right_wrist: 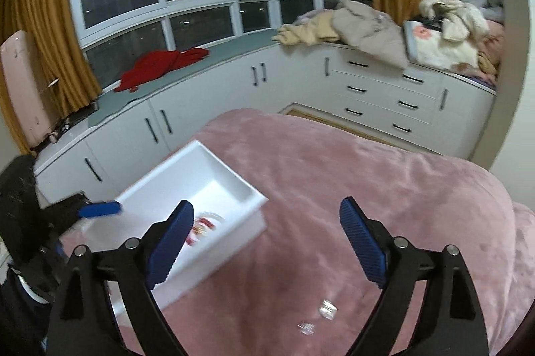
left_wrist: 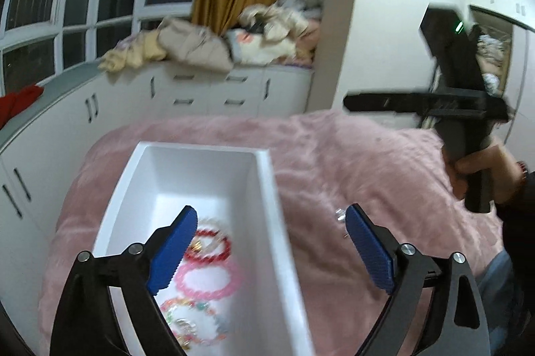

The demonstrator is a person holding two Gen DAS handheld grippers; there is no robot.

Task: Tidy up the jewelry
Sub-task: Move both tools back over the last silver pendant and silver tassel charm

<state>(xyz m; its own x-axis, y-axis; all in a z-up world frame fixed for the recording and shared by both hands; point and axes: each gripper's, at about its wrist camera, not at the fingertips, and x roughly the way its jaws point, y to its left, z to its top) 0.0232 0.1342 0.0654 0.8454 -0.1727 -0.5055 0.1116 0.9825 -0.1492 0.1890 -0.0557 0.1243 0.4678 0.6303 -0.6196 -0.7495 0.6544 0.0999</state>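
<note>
Left wrist: left hand-held gripper [left_wrist: 267, 242] spread over white tray [left_wrist: 267, 175] (bracelets [left_wrist: 209, 275] inside); right hand-held gripper [right_wrist: 265, 242] spread, empty.

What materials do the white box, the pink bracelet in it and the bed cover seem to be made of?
White box: probably plastic or painted wood; smooth, matte, thick walls.
Pink bracelet: glossy translucent beads, likely glass or plastic.
Bed cover: soft plush fleece; fuzzy pink pile, faint sheen.
</note>
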